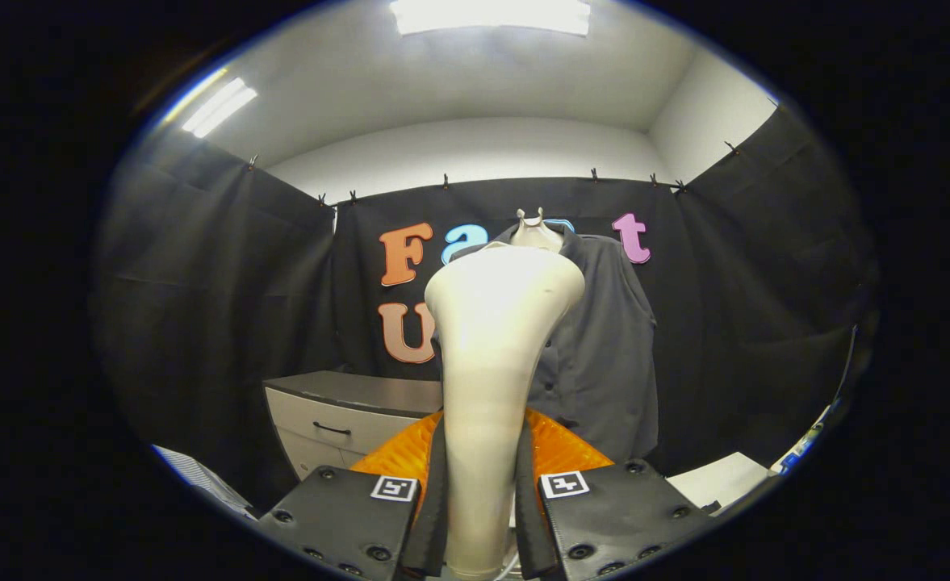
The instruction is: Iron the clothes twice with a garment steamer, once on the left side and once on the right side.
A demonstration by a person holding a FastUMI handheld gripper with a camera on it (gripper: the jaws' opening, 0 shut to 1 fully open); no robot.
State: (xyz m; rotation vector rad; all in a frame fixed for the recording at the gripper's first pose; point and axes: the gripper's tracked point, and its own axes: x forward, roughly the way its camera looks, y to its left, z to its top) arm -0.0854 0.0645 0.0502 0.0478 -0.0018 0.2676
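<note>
A booth hung with black cloth (pixel 224 266) on three sides, under a white ceiling with lit panels (pixel 491 14). Against the back cloth hangs a dark grey buttoned shirt (pixel 604 339) on a pale hanger or form whose top (pixel 533 230) shows above the collar. To the left of the shirt and lower stands a desk (pixel 345 407) with a grey top and a pale drawer front bearing a dark handle.

The tool (pixel 481 500) points toward the shirt. Its two black fingers (pixel 345 516), each carrying a square black-and-white marker (pixel 394 488), stand close together with their inner pads pressed against both sides of the handle of a cream-coloured garment steamer (pixel 495 323). The steamer rises upright from between the fingers and widens into a rounded head that overlaps the left half of the shirt; whether the head touches the fabric cannot be told. An orange ribbed part (pixel 559 448) shows just behind the fingers on either side of the handle. A pale flat surface (pixel 725 480) lies low to the right of the shirt.
</note>
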